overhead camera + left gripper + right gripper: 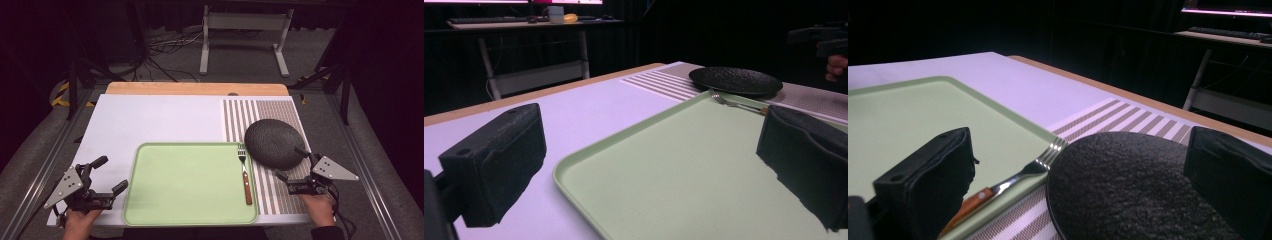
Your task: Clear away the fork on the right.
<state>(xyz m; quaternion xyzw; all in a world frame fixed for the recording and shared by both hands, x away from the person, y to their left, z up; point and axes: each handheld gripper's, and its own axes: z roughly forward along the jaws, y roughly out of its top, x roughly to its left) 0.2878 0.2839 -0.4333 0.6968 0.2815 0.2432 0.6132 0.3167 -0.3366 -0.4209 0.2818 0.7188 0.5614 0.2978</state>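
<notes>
Right hand-held gripper, jaws wide open and empty, sits at lower right, its jaws straddling the black plate's near rim. Left hand-held gripper, also open and empty, sits at lower left beside the green tray.

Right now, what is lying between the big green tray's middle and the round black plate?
A fork with a wooden handle lies there, along the right edge of the green tray, beside the black plate. The high view shows it best.
</notes>
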